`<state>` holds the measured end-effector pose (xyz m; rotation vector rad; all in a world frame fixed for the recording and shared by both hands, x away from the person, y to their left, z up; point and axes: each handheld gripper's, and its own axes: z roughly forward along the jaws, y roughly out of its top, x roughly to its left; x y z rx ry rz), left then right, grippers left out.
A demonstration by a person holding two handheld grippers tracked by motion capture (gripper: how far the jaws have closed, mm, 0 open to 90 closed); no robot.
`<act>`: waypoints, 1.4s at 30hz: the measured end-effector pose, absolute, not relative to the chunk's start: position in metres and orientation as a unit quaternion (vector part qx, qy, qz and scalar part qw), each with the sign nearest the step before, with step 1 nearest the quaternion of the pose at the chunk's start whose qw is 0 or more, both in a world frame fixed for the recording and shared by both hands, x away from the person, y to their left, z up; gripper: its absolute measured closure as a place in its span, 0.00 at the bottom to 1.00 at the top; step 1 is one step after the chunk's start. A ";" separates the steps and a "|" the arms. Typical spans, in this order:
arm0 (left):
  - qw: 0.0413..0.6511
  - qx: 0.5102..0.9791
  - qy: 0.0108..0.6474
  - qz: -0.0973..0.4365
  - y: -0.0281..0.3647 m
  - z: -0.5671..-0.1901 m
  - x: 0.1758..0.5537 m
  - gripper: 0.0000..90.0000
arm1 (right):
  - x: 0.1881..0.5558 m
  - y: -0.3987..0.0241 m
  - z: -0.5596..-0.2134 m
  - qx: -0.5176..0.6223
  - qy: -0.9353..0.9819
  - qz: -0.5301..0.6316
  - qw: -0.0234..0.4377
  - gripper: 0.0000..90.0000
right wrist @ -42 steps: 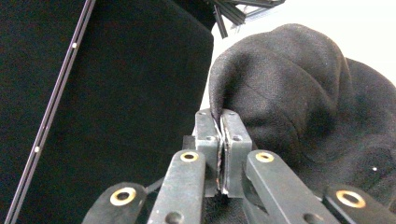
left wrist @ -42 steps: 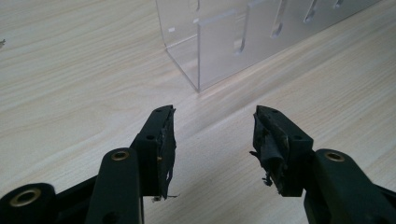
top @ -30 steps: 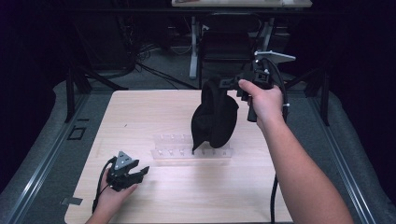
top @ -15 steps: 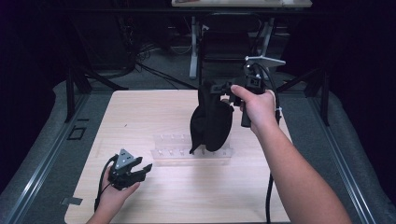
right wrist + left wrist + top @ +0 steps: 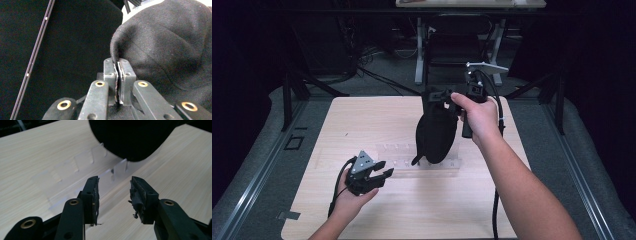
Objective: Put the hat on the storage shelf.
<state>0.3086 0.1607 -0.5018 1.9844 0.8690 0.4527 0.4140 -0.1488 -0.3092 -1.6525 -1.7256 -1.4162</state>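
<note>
Right claw (image 5: 117,65) pinches a black, seemingly knitted cap (image 5: 435,134); left claw (image 5: 113,195), just closing partway, grips nothing.

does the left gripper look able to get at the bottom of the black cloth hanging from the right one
Probably yes. The left gripper is empty, its jaws just closing partway, and bare table lies between it and the black cloth's hanging end. The clear rack beneath sits low, and the right gripper holds the cloth up.

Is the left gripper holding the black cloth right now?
No, the left gripper is open with nothing between its fingers; the black cloth hangs beyond them.
</note>
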 end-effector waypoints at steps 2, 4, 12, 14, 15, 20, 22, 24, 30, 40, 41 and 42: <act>0.455 0.802 0.345 0.177 0.152 -0.498 0.309 0.66 | 0.414 -0.148 -0.310 -0.584 -0.611 -0.502 0.183 0.95; 0.461 0.802 0.337 0.176 0.145 -0.495 0.309 0.68 | 0.415 -0.148 -0.310 -0.583 -0.610 -0.503 0.184 0.95; 0.463 0.806 0.324 0.176 0.123 -0.489 0.312 0.68 | 0.415 -0.147 -0.311 -0.581 -0.610 -0.505 0.189 0.95; 0.464 0.807 0.322 0.174 0.120 -0.488 0.312 0.69 | 0.415 -0.147 -0.311 -0.581 -0.608 -0.507 0.187 0.95; 0.463 0.809 0.319 0.173 0.118 -0.487 0.312 0.70 | 0.415 -0.148 -0.311 -0.582 -0.608 -0.506 0.188 0.95; 0.460 0.816 0.299 0.181 0.106 -0.482 0.310 0.72 | 0.416 -0.148 -0.311 -0.583 -0.605 -0.509 0.187 0.95; 0.456 0.819 0.294 0.187 0.101 -0.481 0.311 0.74 | 0.416 -0.147 -0.311 -0.583 -0.606 -0.508 0.188 0.95; 0.450 0.822 0.294 0.189 0.098 -0.482 0.313 0.79 | 0.416 -0.147 -0.311 -0.583 -0.606 -0.509 0.186 0.95; 0.442 0.822 0.298 0.200 0.095 -0.485 0.315 0.89 | 0.415 -0.148 -0.310 -0.581 -0.609 -0.507 0.185 0.94; 0.433 0.827 0.289 0.213 0.096 -0.485 0.313 0.92 | 0.414 -0.148 -0.308 -0.576 -0.612 -0.510 0.186 0.90; 0.434 0.826 0.289 0.213 0.096 -0.485 0.313 0.92 | 0.413 -0.148 -0.307 -0.575 -0.613 -0.511 0.182 0.89; 0.435 0.826 0.288 0.213 0.097 -0.486 0.313 0.92 | 0.412 -0.149 -0.305 -0.571 -0.615 -0.513 0.182 0.89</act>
